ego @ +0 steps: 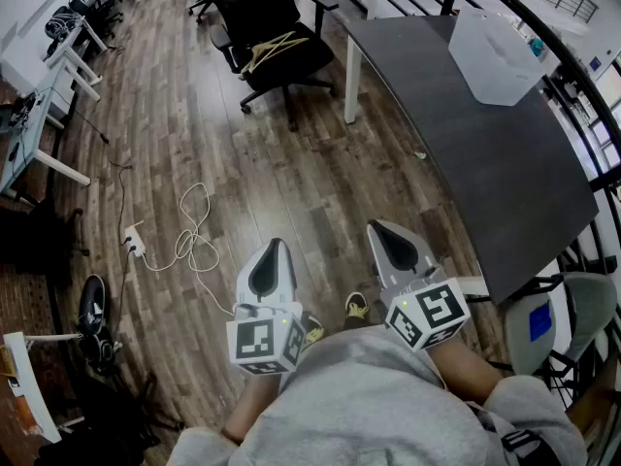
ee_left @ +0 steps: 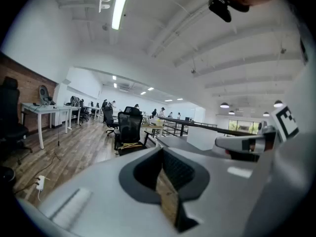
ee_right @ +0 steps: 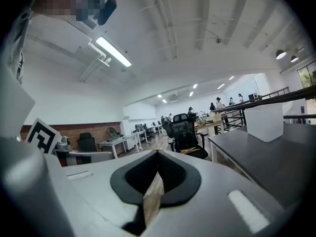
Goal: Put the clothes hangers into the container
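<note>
Several pale wooden clothes hangers (ego: 277, 47) lie on the seat of a black office chair (ego: 254, 8) far ahead; the hangers (ee_left: 129, 144) show in the left gripper view and the hangers (ee_right: 190, 151) in the right gripper view too. A translucent white container (ego: 490, 54) stands on the dark table (ego: 485, 163), and the container (ee_right: 265, 122) shows at the right of the right gripper view. My left gripper (ego: 274, 247) and right gripper (ego: 376, 228) hang side by side close to my body, over the wooden floor. Both are shut with nothing in them, as the left gripper (ee_left: 161, 150) and right gripper (ee_right: 158, 153) show close up.
White cables and a power strip (ego: 179, 246) lie on the floor to the left. A black shoe (ego: 90, 306) lies at the left edge. White desks (ego: 39, 115) line the left wall. A railing (ego: 582, 76) runs behind the table, and a chair (ego: 543, 323) stands at my right.
</note>
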The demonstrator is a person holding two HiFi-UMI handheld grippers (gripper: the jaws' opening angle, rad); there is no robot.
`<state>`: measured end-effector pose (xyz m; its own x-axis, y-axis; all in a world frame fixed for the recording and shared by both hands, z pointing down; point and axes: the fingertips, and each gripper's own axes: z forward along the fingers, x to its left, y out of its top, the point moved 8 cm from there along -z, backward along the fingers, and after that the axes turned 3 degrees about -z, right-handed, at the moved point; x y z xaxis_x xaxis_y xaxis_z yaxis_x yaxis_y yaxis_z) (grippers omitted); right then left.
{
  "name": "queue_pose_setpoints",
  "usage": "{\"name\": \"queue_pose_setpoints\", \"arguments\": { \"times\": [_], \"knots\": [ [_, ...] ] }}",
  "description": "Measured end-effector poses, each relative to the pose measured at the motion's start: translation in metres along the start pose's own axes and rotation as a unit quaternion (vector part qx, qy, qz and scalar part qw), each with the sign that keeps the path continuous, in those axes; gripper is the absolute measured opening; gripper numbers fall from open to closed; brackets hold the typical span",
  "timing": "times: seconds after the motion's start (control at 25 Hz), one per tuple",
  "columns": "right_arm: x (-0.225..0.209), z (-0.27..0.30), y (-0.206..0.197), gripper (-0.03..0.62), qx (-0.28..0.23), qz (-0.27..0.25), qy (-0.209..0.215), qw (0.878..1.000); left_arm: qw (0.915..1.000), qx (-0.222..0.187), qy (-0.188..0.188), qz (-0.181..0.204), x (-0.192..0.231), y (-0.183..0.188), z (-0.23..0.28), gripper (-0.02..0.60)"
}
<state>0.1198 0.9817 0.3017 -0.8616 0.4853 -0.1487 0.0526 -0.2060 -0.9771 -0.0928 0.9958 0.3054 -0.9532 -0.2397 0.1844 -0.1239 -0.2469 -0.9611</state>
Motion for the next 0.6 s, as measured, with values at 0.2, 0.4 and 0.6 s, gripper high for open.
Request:
{"name": "queue_pose_setpoints", "arguments": {
  "times": [0.2,0.4,0.6],
  "knots": [
    [-0.023,-0.004,0.002,0.000,-0.004,0.008,0.006,1.000,1.0000,0.000,0.009,0.003,-0.016,-0.001,0.010,0.012],
    [-0.040,-0.011,-0.004,0.000,-0.005,0.016,0.010,1.000,0.9999,0.003,0.008,0.006,-0.035,-0.008,0.016,0.011],
    [-0.052,-0.017,-0.009,0.000,-0.017,0.034,0.022,0.999,0.9998,0.003,0.012,0.014,-0.048,-0.012,0.020,0.011]
  ]
}}
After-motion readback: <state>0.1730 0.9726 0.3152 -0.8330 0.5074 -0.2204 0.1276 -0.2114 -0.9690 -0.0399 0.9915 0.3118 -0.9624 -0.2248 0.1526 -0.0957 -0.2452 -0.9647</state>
